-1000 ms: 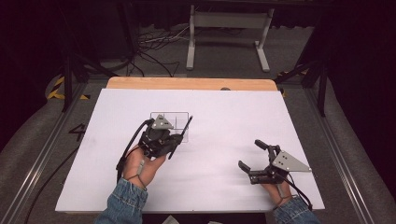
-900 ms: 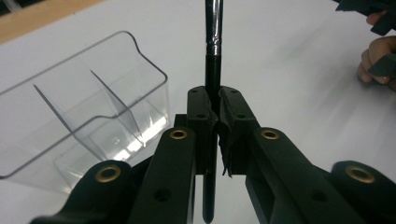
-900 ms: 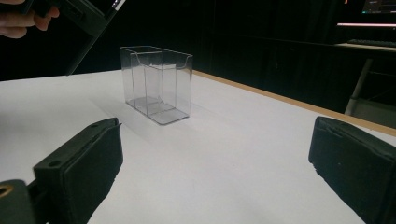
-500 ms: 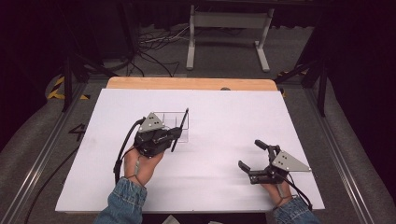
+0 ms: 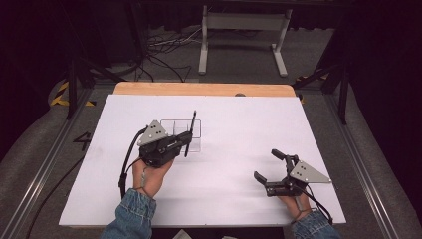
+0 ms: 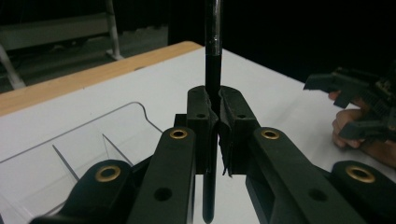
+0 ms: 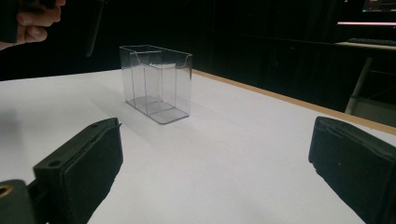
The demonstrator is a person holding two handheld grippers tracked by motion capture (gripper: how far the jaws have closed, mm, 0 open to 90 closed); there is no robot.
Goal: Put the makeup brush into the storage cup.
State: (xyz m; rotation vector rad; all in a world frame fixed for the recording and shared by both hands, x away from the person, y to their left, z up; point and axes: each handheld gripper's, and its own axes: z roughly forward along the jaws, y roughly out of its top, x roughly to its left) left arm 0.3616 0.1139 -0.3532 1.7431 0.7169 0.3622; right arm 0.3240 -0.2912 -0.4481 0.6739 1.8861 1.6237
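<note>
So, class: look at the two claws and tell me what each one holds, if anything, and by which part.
The left claw grips a black pen near its lower end. The right claw is open, holding nothing.

Recording lab, dark curtains, floor cables [image 5: 164, 47], white table [image 5: 249, 129]

The left gripper [image 5: 185, 141] clamps a black pen [image 5: 190, 132] over the clear divided box [image 5: 195, 127]. Well apart, the right gripper [image 5: 268, 167] rests open-jawed on the white table [image 5: 239, 129].
</note>
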